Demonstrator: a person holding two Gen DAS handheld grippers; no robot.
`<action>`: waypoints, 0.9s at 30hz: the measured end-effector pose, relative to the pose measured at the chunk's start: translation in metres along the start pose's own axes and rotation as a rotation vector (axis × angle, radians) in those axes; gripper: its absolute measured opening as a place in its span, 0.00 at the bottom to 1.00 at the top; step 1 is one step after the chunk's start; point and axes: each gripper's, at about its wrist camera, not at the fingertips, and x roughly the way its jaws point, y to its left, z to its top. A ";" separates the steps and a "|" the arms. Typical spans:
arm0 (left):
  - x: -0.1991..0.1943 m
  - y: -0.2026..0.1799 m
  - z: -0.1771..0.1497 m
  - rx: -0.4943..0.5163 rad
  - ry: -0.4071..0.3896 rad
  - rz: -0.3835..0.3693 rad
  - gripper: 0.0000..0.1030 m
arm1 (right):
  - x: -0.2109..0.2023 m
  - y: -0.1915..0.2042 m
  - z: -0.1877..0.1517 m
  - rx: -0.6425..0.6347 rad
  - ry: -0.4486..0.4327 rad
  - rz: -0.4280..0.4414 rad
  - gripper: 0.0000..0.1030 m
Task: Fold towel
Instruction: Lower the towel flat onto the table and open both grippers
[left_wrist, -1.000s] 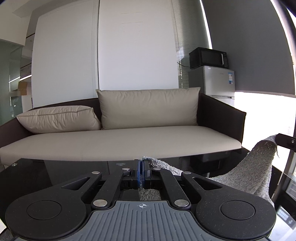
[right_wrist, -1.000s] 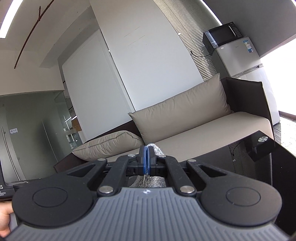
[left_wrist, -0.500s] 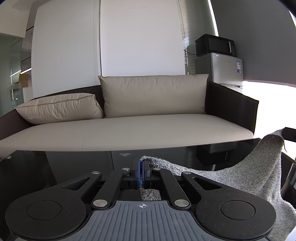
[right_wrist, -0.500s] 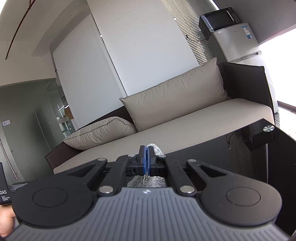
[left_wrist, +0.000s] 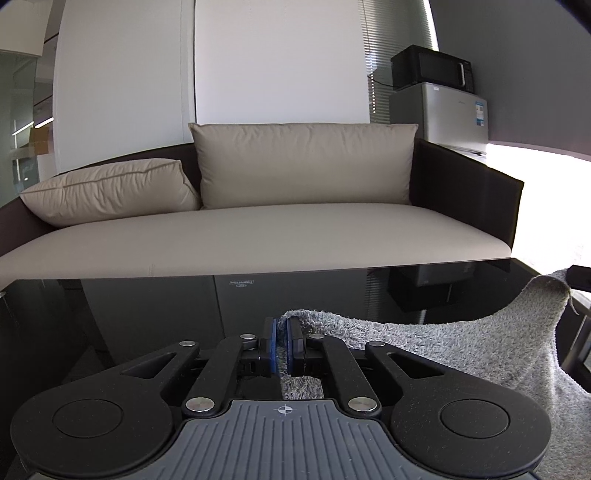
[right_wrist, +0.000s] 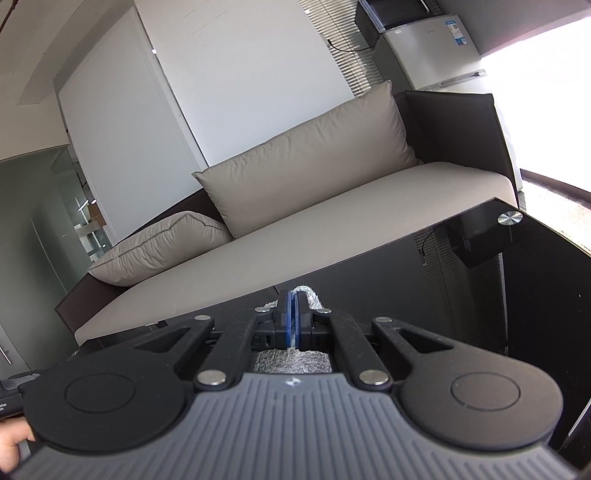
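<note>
**Mid-fold, towel corners over the glass table**

I've got one corner of the grey towel in each tool. My right gripper is clamped tight on its corner. My left gripper has its jaws just starting to open, with cloth between them. The towel sags between the two, low over the black table, couch behind. Looks like I'm laying the folded edge down. Next up, I reckon: release both corners evenly so the edges line up, then back out.
</note>
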 end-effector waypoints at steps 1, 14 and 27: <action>0.002 0.000 -0.002 -0.002 0.011 -0.008 0.09 | 0.001 -0.002 -0.002 0.006 0.007 -0.002 0.01; 0.003 0.010 -0.012 0.013 0.072 0.068 0.48 | 0.007 -0.015 -0.013 -0.007 0.078 -0.106 0.44; 0.011 0.037 -0.010 -0.034 0.127 0.113 0.56 | 0.000 -0.017 -0.020 0.001 0.146 -0.088 0.44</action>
